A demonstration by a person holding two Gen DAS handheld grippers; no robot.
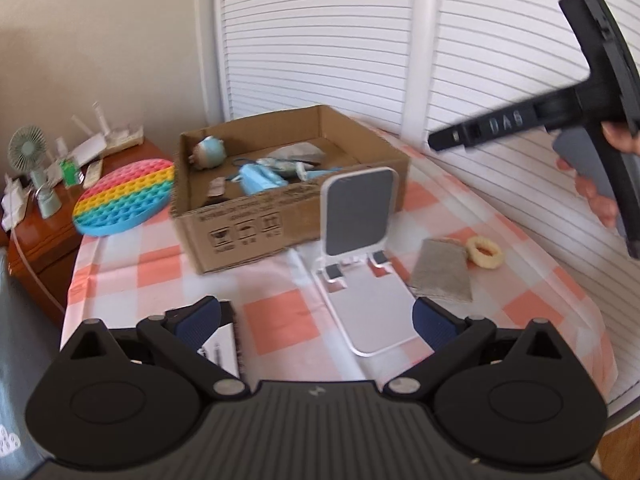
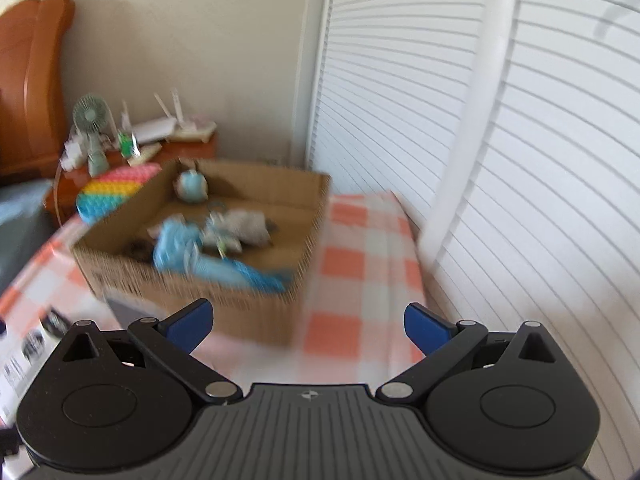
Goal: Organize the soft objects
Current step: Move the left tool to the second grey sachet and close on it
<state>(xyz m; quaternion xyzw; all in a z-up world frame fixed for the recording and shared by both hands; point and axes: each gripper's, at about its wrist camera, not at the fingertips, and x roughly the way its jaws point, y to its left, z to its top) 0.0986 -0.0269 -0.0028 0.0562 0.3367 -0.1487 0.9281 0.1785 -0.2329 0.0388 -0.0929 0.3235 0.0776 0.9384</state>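
A cardboard box (image 1: 256,220) stands on the checked tablecloth with several soft items inside: a round blue plush (image 1: 208,152), a light blue pouch (image 1: 260,178) and a grey piece (image 1: 296,152). The same box (image 2: 248,300) fills the blurred right wrist view. A grey cloth pouch (image 1: 440,270) and a cream scrunchie (image 1: 484,252) lie on the cloth to the right. My left gripper (image 1: 318,322) stands open over a white phone stand (image 1: 356,240), nothing between its fingers. My right gripper (image 2: 308,326) is wide open and empty, in front of the box; its body (image 1: 592,116) shows at upper right, held by a hand.
A rainbow pop-it mat (image 1: 124,200) leans off the table's left edge beside the box. A wooden nightstand (image 1: 36,240) with a small fan (image 1: 28,152) and clutter stands at left. White louvred doors (image 1: 360,40) run behind and along the right. A printed booklet (image 1: 222,344) lies under my left finger.
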